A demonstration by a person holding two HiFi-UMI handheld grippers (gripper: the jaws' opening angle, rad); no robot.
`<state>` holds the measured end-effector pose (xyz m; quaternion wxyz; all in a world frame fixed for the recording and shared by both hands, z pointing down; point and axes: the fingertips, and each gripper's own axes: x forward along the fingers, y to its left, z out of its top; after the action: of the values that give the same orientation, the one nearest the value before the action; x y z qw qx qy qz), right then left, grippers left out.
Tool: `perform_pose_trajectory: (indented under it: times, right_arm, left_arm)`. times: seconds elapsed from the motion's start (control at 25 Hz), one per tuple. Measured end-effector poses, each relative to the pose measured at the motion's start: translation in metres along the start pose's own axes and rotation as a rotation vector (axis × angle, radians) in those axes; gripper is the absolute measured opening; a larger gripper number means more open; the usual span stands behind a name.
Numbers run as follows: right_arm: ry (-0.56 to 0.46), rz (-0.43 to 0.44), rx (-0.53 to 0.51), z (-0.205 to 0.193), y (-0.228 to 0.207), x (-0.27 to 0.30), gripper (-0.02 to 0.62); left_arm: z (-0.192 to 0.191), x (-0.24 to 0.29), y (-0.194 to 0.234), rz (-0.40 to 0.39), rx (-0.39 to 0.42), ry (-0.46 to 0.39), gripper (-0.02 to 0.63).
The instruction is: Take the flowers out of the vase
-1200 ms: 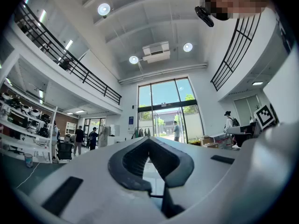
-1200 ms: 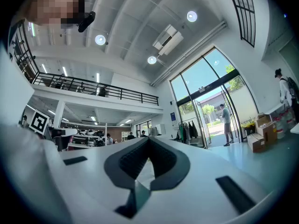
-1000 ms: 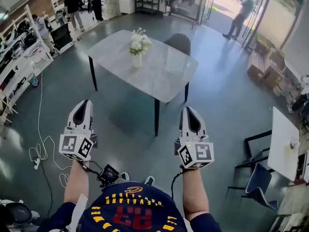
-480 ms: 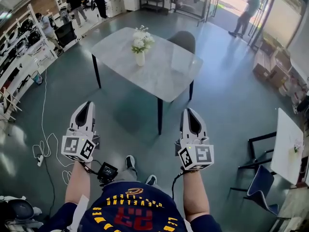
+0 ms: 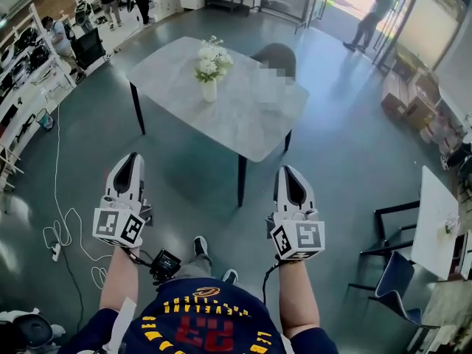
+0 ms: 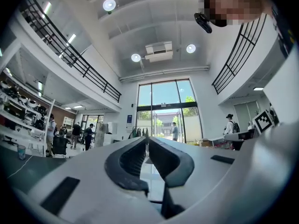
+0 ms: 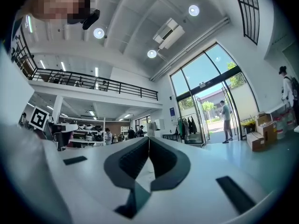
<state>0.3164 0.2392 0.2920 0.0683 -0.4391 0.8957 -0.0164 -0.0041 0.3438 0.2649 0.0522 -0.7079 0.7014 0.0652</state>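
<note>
White flowers (image 5: 207,59) stand in a small white vase (image 5: 210,90) on a grey table (image 5: 243,120) some way ahead of me in the head view. My left gripper (image 5: 133,156) is held out low at the left, shut and empty, well short of the table. My right gripper (image 5: 285,169) is level with it at the right, also shut with nothing in it. In the left gripper view the gripper's (image 6: 146,138) jaws meet tip to tip; the right gripper view shows the same for that gripper (image 7: 148,139). Neither gripper view shows the vase.
A dark chair (image 5: 271,54) stands behind the table. Shelving and people (image 5: 60,37) line the far left; a person (image 5: 369,17) stands at the glass doors. A white side table (image 5: 434,220) with a chair (image 5: 394,271) is at the right. Cables (image 5: 63,223) lie on the floor at left.
The table and vase have shifted slightly in the head view as I step forward. Both grippers stay shut and keep the same pose in front of me.
</note>
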Motion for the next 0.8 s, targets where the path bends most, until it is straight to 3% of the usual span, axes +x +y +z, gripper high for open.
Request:
perform_pose_trajectory:
  times: [0.4, 0.8]
  right_arm:
    - [0.055, -0.07, -0.025, -0.019, 0.012, 0.087, 0.008]
    - [0.079, -0.151, -0.058, -0.027, 0.024, 0.14, 0.008]
  left_arm:
    - [-0.036, 0.079, 0.075, -0.055, -0.097, -0.002, 0.003]
    - [-0.056, 0.134, 0.125, -0.125, -0.129, 0.008, 0.003]
